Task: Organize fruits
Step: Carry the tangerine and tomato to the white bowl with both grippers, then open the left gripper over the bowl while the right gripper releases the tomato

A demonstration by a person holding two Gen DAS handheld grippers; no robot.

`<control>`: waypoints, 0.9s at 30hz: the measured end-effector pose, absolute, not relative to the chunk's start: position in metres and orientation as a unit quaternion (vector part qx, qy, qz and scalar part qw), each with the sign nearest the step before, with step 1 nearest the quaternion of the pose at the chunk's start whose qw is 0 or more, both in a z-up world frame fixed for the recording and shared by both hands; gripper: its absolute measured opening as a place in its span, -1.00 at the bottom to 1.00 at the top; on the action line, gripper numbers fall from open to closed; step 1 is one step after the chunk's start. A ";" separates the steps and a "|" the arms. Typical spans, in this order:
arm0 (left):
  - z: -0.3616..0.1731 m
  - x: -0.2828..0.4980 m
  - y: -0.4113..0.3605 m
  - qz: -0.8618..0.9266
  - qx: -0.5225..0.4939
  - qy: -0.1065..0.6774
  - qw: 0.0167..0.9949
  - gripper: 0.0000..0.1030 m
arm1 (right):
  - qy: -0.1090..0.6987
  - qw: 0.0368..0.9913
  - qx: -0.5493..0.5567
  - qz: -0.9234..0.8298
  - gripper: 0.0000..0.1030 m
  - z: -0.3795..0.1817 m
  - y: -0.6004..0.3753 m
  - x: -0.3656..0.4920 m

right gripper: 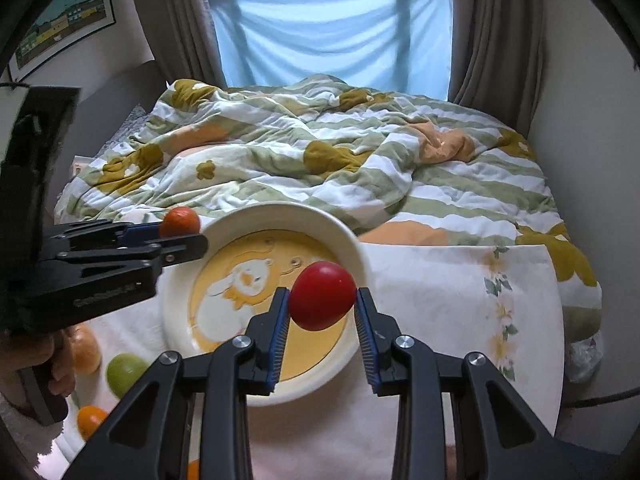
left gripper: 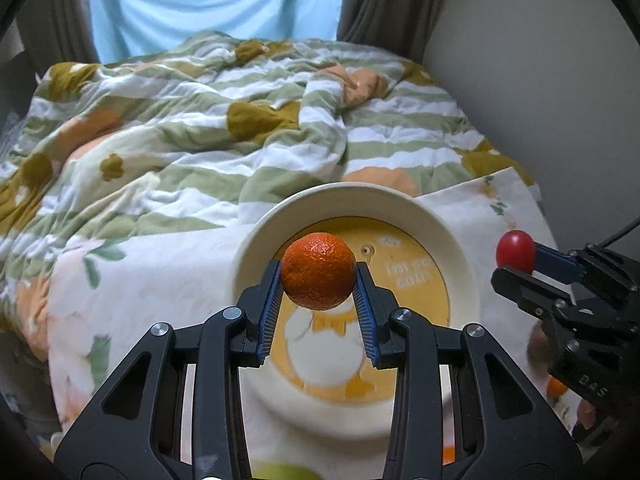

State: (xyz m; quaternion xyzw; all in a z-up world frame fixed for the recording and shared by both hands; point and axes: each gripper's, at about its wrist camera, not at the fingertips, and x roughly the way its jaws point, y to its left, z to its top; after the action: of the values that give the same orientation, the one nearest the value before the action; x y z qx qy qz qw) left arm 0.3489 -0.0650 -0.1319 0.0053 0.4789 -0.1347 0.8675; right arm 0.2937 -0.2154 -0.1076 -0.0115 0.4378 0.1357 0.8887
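My left gripper (left gripper: 318, 278) is shut on an orange mandarin (left gripper: 318, 271) and holds it above the cream bowl (left gripper: 460, 240) with a yellow cartoon bottom. My right gripper (right gripper: 322, 300) is shut on a small red fruit (right gripper: 322, 295) and holds it over the bowl's near right part (right gripper: 348, 240). In the left wrist view the right gripper (left gripper: 516, 264) with the red fruit (left gripper: 515, 251) is to the right of the bowl. In the right wrist view the left gripper (right gripper: 188, 236) with the mandarin (right gripper: 180, 221) is at the bowl's left rim.
The bowl stands on a floral cloth (right gripper: 460, 300) at the foot of a bed with a crumpled striped duvet (right gripper: 320, 160). A green fruit (right gripper: 126, 374), an orange fruit (right gripper: 90, 420) and a pale orange fruit (right gripper: 84, 350) lie on the cloth left of the bowl. A wall is on the right.
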 end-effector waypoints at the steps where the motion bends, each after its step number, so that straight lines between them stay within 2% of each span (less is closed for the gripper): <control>1: -0.137 0.355 -0.069 -0.136 0.010 0.484 0.864 -0.18 | 0.440 0.888 -0.009 0.136 -0.41 -0.111 -0.218 0.297; 9: -0.162 0.380 -0.087 -0.128 0.044 0.507 0.851 -0.18 | 0.452 0.882 0.003 0.137 -0.41 -0.123 -0.228 0.315; 16: -0.161 0.383 -0.086 -0.126 0.051 0.511 0.848 -0.13 | 0.455 0.881 0.011 0.133 -0.41 -0.122 -0.234 0.319; 17: -0.159 0.382 -0.086 -0.128 0.052 0.510 0.849 0.10 | 0.454 0.881 0.011 0.132 -0.41 -0.121 -0.235 0.319; 18: -0.156 0.380 -0.085 -0.129 0.052 0.506 0.851 0.68 | 0.454 0.881 0.012 0.132 -0.41 -0.121 -0.235 0.320; 19: -0.153 0.379 -0.084 -0.131 0.051 0.503 0.853 1.00 | 0.454 0.881 0.012 0.130 -0.41 -0.119 -0.235 0.319; 27: -0.142 0.363 -0.067 -0.105 0.065 0.506 0.854 1.00 | 0.453 0.881 0.005 0.134 -0.41 -0.114 -0.231 0.321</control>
State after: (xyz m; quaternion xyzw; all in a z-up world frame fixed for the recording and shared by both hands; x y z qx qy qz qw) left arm 0.3630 -0.0669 -0.1424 0.0648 0.5058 -0.1053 0.8537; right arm 0.3209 -0.2309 -0.1142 0.0050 0.4533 0.1345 0.8812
